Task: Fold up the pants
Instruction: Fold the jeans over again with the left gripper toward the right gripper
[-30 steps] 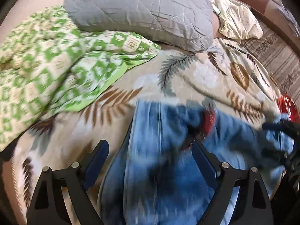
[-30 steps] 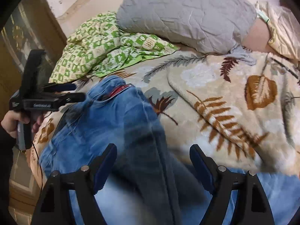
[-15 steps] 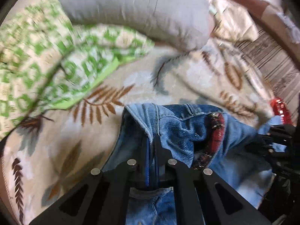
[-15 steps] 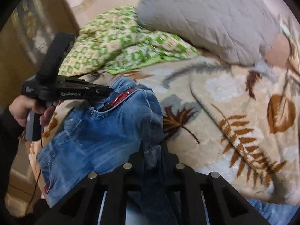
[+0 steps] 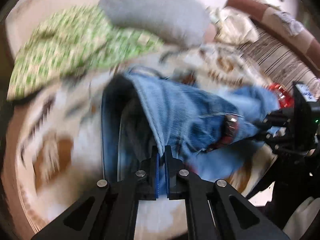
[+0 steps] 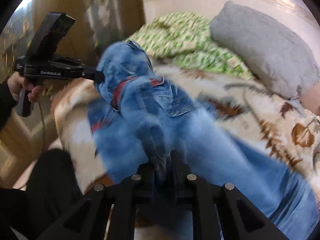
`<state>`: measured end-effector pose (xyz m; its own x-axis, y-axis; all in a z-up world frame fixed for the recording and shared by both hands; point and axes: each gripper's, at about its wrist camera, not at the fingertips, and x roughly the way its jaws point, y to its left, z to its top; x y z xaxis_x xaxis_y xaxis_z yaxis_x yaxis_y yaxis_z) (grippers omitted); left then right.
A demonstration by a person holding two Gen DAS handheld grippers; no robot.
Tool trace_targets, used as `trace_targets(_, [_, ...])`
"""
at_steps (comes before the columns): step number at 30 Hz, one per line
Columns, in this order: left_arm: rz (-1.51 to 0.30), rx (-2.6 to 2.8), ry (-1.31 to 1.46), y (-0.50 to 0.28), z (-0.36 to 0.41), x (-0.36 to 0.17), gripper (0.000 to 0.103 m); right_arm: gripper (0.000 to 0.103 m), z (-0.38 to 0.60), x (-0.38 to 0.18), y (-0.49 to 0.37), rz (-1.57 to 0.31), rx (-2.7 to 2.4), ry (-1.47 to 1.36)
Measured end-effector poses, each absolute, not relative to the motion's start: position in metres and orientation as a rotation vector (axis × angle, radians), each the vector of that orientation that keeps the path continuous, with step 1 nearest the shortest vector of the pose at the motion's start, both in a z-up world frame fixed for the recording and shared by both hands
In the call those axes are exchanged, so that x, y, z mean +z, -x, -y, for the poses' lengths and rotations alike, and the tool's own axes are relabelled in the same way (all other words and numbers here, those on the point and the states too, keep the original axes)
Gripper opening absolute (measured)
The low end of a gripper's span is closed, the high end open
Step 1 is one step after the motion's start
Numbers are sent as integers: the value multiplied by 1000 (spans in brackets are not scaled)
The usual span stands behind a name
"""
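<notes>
Both grippers clamping the blue denim pants (image 6: 200, 140) over the bed

The left gripper (image 5: 161, 150) is pinching the waistband edge with its jaws tight together — the right gripper (image 6: 169, 156) is squeezing a bunched dark fold, and the pants are hanging lifted between them above the cream leaf-patterned fleece blanket (image 6: 260, 104), near the grey quilted pillow (image 6: 266, 48).

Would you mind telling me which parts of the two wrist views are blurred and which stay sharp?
Left wrist view: the green blanket and leaf-print bedspread smear heavily, while the left hand-held gripper is crisp. Right wrist view: the jeans and blanket blur, but the right hand-held gripper looks sharp; fisheye edges bend both.
</notes>
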<state>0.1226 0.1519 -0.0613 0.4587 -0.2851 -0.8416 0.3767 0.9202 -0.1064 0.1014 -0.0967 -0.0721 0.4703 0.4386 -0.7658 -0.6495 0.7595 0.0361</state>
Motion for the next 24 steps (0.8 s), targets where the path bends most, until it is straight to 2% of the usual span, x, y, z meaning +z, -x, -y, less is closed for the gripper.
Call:
trace_targets(4, [-1045, -379, -105, -99, -153, -93, 6, 15, 85, -105, -91, -929, 658, 373])
trace_targets(6, [-1022, -374, -82, -92, -154, -87, 13, 20, 85, -104, -87, -934, 639, 395])
trace_targets(7, [-1014, -379, -50, -88, -157, -77, 33, 23, 85, -99, -85, -932, 642, 400])
trace_targets(8, [-990, -379, -31, -83, -160, -68, 47, 33, 86, -94, -83, -925, 647, 400])
trace_targets(9, [-962, -375, -27, -80, -161, -63, 75, 56, 88, -86, -79, -913, 659, 394])
trace_targets(10, [-912, -352, -32, -75, -165, -52, 87, 70, 90, -79, -75, -902, 677, 380])
trace_targets(11, [-876, -332, -36, -73, -168, -43, 87, 81, 92, -70, -70, -874, 687, 360])
trace_targets(16, [-926, -321, 22, -100, -174, -41, 87, 81, 67, -50, -60, -758, 746, 404])
trace_targets(20, [-1021, -365, 131, -125, -176, -64, 87, 81, 27, -65, -79, -779, 770, 455])
trace_targets(21, [-1049, -371, 161, -133, -176, -72, 87, 78, 15, -73, -86, -810, 772, 461])
trace_targets(22, [-1066, -367, 163, -134, -176, -77, 85, 68, 7, -82, -93, -842, 770, 467])
trace_targets(23, [-1090, -368, 146, -137, -175, -83, 53, 37, 1, -88, -98, -867, 769, 467])
trace_targets(24, [-1104, -390, 138, -136, -171, -85, 23, 33, -5, -94, -102, -895, 758, 458])
